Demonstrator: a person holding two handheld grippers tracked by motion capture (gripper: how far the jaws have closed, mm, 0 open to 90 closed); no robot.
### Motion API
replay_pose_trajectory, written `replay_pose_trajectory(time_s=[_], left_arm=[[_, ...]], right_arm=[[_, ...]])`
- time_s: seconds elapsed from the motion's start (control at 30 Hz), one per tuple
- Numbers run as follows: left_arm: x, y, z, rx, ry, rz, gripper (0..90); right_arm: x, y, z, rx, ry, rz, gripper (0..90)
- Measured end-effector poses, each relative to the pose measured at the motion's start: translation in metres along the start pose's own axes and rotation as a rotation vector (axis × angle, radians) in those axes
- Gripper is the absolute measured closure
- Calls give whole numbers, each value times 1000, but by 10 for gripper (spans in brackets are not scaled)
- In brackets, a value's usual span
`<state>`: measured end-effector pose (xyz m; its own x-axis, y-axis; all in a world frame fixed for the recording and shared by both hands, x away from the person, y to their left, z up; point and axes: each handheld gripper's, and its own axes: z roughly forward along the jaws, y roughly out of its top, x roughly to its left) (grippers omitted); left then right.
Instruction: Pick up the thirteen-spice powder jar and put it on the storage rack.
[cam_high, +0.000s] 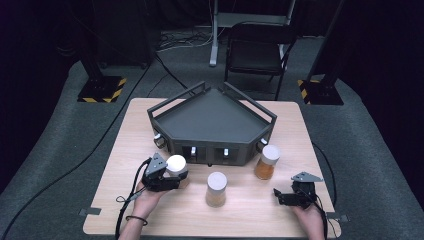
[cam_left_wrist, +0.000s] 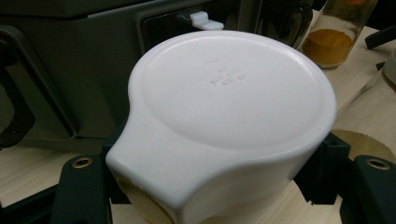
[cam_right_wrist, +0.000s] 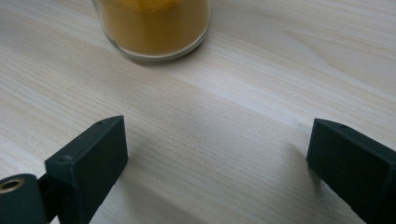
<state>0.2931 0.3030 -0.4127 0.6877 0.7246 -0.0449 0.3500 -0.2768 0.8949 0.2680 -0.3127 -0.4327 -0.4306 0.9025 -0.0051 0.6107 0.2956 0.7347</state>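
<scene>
While the right claw (cam_right_wrist: 217, 154) gapes empty, the left claw (cam_high: 172, 179) clamps the white-lidded jar (cam_left_wrist: 229, 112) (upright).

Bare forearms enter at the bottom of the high view, a thin dark band on the left wrist (cam_high: 136, 219). Each hand carries a black two-jaw gripper, left (cam_high: 181, 176) and right (cam_high: 276, 193), topped by a grey three-cornered plate and trailing a black cable. Brass-coloured screw eyelets mark the blocky jaws.
</scene>
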Motion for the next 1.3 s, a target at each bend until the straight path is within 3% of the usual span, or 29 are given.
replay_pose_trajectory(time_s=[0.53, 1.3], left_arm=[[3, 30, -19, -26, 22, 16, 300], [7, 96, -46, -37, 80, 53, 301]], right_arm=[[0, 0, 0, 0, 0, 0, 44], [0, 0, 0, 0, 0, 0, 44]])
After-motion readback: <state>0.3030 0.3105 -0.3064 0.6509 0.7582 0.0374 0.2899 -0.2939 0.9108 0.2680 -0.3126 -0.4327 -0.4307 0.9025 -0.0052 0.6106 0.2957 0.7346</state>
